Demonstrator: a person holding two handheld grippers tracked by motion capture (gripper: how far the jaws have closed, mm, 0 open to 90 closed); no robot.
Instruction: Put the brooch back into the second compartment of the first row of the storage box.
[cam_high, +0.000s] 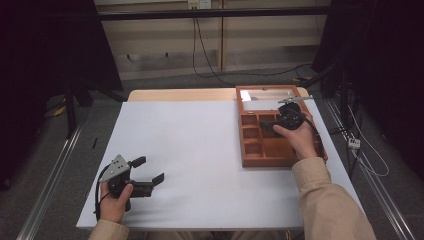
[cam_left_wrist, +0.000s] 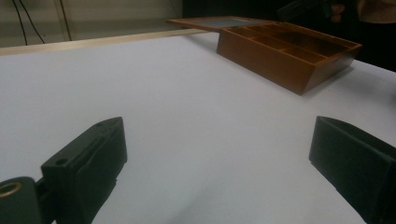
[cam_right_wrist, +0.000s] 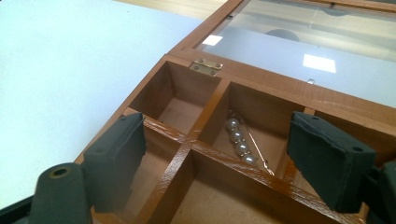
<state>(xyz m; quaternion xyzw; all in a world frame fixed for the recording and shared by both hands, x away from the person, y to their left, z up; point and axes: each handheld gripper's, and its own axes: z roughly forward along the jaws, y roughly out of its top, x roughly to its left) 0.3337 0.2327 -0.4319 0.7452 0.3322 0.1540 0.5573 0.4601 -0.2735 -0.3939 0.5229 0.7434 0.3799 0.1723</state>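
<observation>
I've got the left gripper (cam_high: 150, 170) parked near the table's (cam_high: 200, 150) front left corner, jaws spread wide with nothing between them, resting out of the way so the other hand has the work to itself. Bare table runs from there across to the wooden box (cam_high: 265, 150), which sits near the right edge, its glass lid (cam_high: 262, 94) laid flat back toward the far edge so every compartment is reachable from above. My right gripper (cam_right_wrist: 215, 154) hovers over the box, jaws apart and empty, straddling a divider. Just ahead of it, in a back compartment by the hinge (cam_right_wrist: 206, 66), lies the string of pearls (cam_right_wrist: 240, 142). The neighbouring compartments I can see look empty. I judge the pearls are what I'm lining up to reach.
</observation>
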